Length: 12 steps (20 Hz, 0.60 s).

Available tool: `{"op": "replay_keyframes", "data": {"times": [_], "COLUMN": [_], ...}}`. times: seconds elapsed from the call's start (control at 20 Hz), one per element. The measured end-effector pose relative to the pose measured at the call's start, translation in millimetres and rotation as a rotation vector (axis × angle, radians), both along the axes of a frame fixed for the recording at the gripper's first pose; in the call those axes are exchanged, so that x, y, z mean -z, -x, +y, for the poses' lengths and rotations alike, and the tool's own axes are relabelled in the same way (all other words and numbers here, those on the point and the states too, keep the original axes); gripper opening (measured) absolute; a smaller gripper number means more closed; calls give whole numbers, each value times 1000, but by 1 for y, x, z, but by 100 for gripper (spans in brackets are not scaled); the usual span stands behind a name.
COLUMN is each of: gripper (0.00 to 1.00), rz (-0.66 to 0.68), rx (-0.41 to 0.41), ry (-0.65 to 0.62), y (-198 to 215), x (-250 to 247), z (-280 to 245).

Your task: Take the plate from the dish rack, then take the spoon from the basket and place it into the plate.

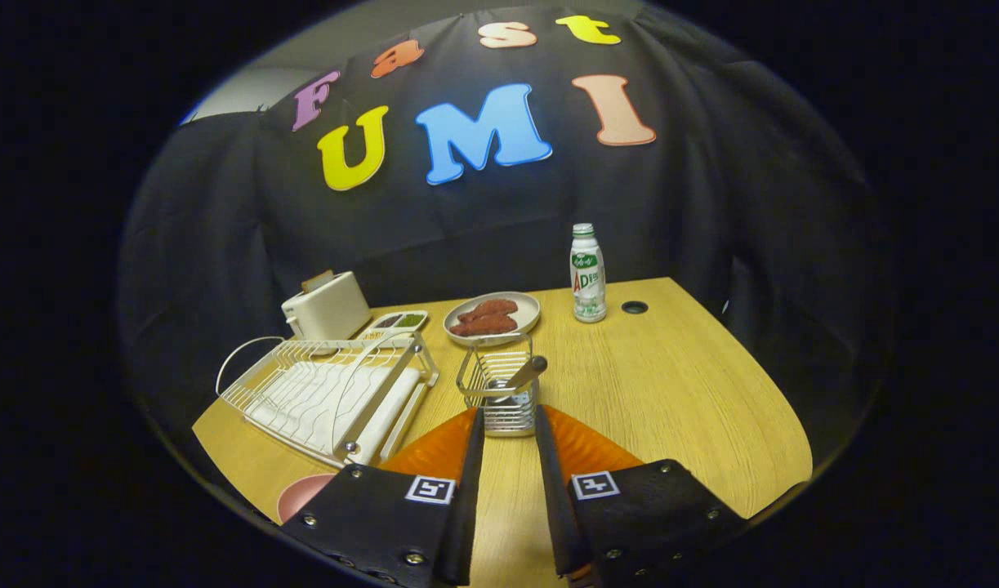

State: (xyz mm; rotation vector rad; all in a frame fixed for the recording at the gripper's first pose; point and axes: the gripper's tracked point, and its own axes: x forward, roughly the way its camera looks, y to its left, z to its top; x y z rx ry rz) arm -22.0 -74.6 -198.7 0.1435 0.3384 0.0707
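spoon (522, 376) bowl hidden inside basket (499, 392), just ahead of open gripper (507, 420).

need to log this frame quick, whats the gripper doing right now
Gripper: open, holding nothing, its fingers just short of the small wire basket with the wooden-handled spoon in it.

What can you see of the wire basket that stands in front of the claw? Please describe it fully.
The wire basket is a small, square holder of shiny metal wire with an open top. It stands upright on the wooden table, just ahead of the open claw, whose fingertips flank its base. A spoon leans inside it, handle sticking out above the rim. The dish rack lies beside it; a plate of food sits beyond.
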Motion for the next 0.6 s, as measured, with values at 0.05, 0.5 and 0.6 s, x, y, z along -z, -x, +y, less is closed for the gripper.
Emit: {"op": "replay_keyframes", "data": {"times": [0.05, 0.5, 0.6], "gripper": [38, 38, 38], "rz": [-29, -197, -201], "rx": [10, 115, 120], "ry": [8, 63, 55], "y": [-4, -29, -36], "x": [-3, -1, 3], "z": [-4, -19, -15]}}
